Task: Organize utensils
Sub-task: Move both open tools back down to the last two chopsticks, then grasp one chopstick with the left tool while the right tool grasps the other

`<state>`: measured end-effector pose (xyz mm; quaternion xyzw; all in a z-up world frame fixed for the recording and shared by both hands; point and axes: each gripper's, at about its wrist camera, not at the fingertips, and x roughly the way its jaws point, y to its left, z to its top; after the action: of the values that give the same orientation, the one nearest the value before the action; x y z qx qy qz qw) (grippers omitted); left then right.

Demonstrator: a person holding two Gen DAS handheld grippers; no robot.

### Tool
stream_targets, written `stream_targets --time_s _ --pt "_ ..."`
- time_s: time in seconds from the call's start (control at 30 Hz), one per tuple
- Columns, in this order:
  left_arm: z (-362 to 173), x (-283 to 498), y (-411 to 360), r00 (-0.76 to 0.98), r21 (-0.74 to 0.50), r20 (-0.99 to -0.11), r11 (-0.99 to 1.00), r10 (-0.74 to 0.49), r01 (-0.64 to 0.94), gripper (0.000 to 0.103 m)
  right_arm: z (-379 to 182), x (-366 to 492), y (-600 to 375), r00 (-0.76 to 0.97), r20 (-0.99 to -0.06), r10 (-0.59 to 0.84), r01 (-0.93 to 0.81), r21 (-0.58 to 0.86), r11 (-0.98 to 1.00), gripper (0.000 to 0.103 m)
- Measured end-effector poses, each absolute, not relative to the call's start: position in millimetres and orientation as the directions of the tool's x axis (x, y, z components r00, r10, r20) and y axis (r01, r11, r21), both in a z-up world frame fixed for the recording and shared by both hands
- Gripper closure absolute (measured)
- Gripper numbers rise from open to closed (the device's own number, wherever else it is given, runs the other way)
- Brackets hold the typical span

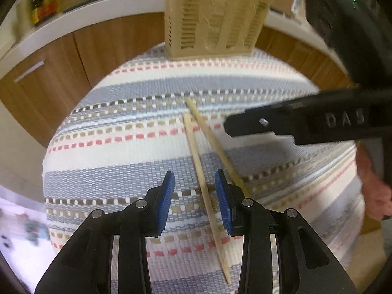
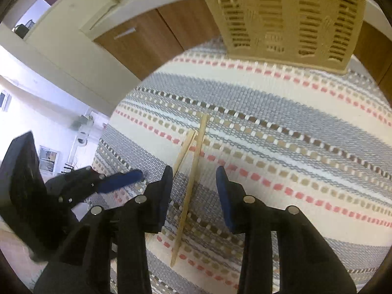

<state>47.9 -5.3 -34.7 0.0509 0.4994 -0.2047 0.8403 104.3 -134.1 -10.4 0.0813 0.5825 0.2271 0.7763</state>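
Two wooden chopsticks lie on the striped mat, meeting in a narrow V at their far ends. In the left wrist view one chopstick (image 1: 203, 186) runs between the pads of my open left gripper (image 1: 194, 178); the other chopstick (image 1: 215, 144) passes just right of it. In the right wrist view one chopstick (image 2: 191, 186) lies between the open jaws of my right gripper (image 2: 194, 174); the other chopstick (image 2: 183, 152) slants behind its left finger. Neither gripper holds anything. A beige slotted utensil holder (image 1: 210, 19) stands at the mat's far edge, also in the right wrist view (image 2: 289, 17).
The striped woven mat (image 1: 110, 161) covers a small table. Wooden cabinets under a white counter (image 1: 80, 19) stand behind it. The right gripper's black finger (image 1: 294, 122) reaches in from the right above the mat. The left gripper (image 2: 117, 181) shows at the mat's left edge.
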Motion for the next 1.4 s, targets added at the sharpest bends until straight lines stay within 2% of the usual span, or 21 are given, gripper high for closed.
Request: stream_targets --time_s 0.07,0.2,0.23,0.37,0.43,0.5,0.7,0.87,1.0,1.17,1.3,1.4 --pt "-41.0 48.7 -11.2 0.402 -0.11 -0.871 0.91 -0.282 0.4 0.082 -14.0 111.4 -134.0 0.219 -0.875 0.432 -0.248 0.378 0.892 0.072" --pt "-45.8 46.2 -20.4 0.419 -0.057 -0.876 0.915 -0.237 0.399 0.09 -23.5 117.4 -124.7 0.209 -0.88 0.425 -0.245 0.374 0.894 0.077" --pt "-46.4 45.6 -19.1 0.429 -0.041 -0.876 0.921 -0.219 0.387 0.097 -24.8 118.3 -123.5 0.207 -0.881 0.425 -0.249 0.373 0.894 0.077" --pt "-47.9 44.7 -1.4 0.442 -0.085 -0.867 0.941 -0.232 0.327 0.099 -28.8 117.6 -114.7 0.205 -0.887 0.413 -0.264 0.356 0.896 0.08" --pt "-49.1 43.3 10.9 0.445 -0.137 -0.858 0.949 -0.257 0.283 0.099 -27.5 115.4 -103.0 0.238 -0.898 0.371 -0.291 0.298 0.909 0.084" --pt "-49.0 43.4 21.1 0.449 -0.169 -0.852 0.954 -0.268 0.248 0.099 -26.9 109.5 -95.3 0.269 -0.911 0.312 -0.329 0.217 0.919 0.094" --pt "-49.2 41.4 47.7 0.421 -0.288 -0.841 0.94 -0.34 0.184 0.099 -21.3 97.0 -88.3 0.332 -0.924 0.19 -0.357 0.064 0.932 0.1" --pt "-50.4 48.2 50.0 0.39 -0.334 -0.841 0.927 -0.375 0.172 0.099 -19.5 101.9 -123.6 0.331 -0.933 0.144 -0.289 0.045 0.956 0.1" --pt "-49.3 61.6 47.6 0.382 -0.334 -0.844 0.926 -0.377 0.175 0.098 -22.9 112.7 -148.1 0.269 -0.946 0.179 -0.261 0.107 0.959 0.1" --pt "-43.8 84.6 39.4 0.368 -0.309 -0.855 0.929 -0.366 0.206 0.084 -27.8 123.5 -160.5 0.199 -0.946 0.255 -0.257 0.2 0.945 0.094" --pt "-43.9 95.5 32.1 0.346 -0.26 -0.879 0.938 -0.328 0.229 0.084 -27.0 125.5 -150.1 0.188 -0.954 0.235 -0.288 0.175 0.941 0.087" --pt "-45.0 101.5 22.9 0.329 -0.225 -0.894 0.94 -0.304 0.256 0.084 -28.7 127.3 -137.1 0.187 -0.962 0.197 -0.311 0.132 0.941 0.086"
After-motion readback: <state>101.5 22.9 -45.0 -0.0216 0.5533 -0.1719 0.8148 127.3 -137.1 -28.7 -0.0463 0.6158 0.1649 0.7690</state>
